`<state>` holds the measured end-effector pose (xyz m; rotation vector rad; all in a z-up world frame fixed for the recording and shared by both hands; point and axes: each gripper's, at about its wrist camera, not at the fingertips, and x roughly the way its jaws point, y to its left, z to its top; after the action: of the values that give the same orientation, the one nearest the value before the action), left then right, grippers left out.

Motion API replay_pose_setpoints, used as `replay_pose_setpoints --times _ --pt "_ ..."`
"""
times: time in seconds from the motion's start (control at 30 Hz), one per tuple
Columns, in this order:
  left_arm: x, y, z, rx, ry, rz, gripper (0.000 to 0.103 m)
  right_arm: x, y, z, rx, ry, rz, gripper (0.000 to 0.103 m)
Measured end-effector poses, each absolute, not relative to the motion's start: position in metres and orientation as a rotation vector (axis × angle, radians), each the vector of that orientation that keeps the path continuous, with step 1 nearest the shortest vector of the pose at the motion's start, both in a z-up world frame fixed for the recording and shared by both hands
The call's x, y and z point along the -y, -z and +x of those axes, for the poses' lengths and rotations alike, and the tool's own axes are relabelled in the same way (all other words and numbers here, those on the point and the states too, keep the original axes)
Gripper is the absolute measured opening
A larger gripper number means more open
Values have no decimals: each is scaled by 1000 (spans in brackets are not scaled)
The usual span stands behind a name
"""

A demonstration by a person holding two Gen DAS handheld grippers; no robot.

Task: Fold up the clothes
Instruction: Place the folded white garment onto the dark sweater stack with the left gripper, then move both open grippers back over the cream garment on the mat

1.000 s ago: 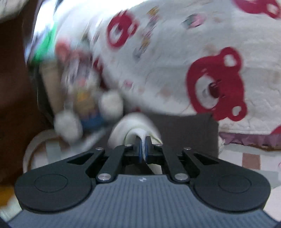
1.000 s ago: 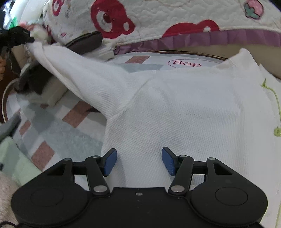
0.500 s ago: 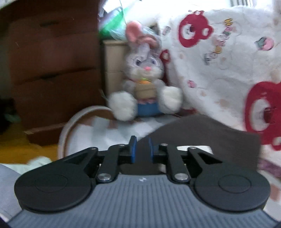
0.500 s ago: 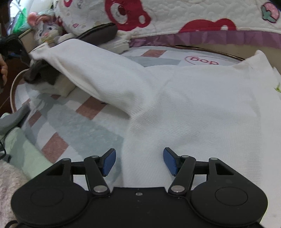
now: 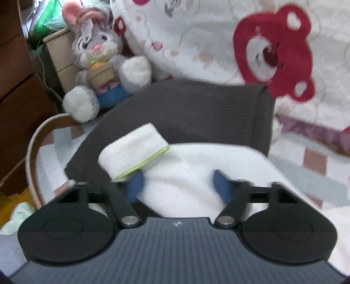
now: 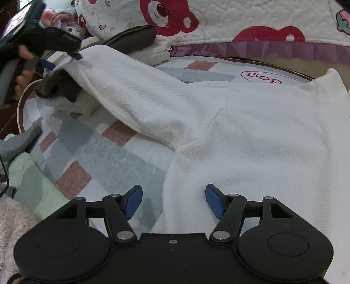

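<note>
Bed with a checked sheet (image 6: 91,157) and a bear-print quilt (image 6: 240,15) behind. White shirt (image 6: 251,135) spread flat across the sheet, one sleeve (image 6: 135,87) stretched toward the far left onto a dark folded garment (image 5: 196,109). Left hand-held gripper (image 5: 178,183) just opened, cuff (image 5: 133,150) lying loose between its jaws. Right hand-held gripper (image 6: 174,201) spread wide over the shirt's edge, gripping nothing.

surface: bed with checked sheet (image 6: 113,161), grey, pink, white squares
on it, right: white shirt (image 6: 262,139) spread flat
on it, far left: dark folded garment (image 5: 196,109), shirt's sleeve (image 6: 131,91) draped over it
far edge: bear-print quilt (image 6: 240,19)
corner: stuffed rabbit (image 5: 98,56)
</note>
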<state>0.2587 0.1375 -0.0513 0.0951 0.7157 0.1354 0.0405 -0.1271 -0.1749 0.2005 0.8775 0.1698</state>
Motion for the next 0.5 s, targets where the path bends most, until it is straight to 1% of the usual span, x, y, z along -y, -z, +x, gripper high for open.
replay_pose_setpoints --times 0.03,0.2,0.3,0.37,0.4,0.47,0.5 --pt "-139 48 253 -685 -120 115 4 127 175 40 -877 -171 201 70" --pt "-154 26 219 -509 -114 170 4 127 176 39 -875 -177 205 70" --pt "-184 15 199 -406 -196 64 5 127 176 38 -874 -180 209 70" --pt "-202 21 200 -436 -249 14 7 128 176 38 -873 -172 229 70" --pt "-206 26 202 -468 -272 16 9 129 176 40 -874 -163 257 70" --pt "-208 34 202 -506 -363 54 9 130 174 42 -881 -188 376 70" --pt "-207 33 196 -498 -412 85 15 130 173 43 -882 -216 446 70"
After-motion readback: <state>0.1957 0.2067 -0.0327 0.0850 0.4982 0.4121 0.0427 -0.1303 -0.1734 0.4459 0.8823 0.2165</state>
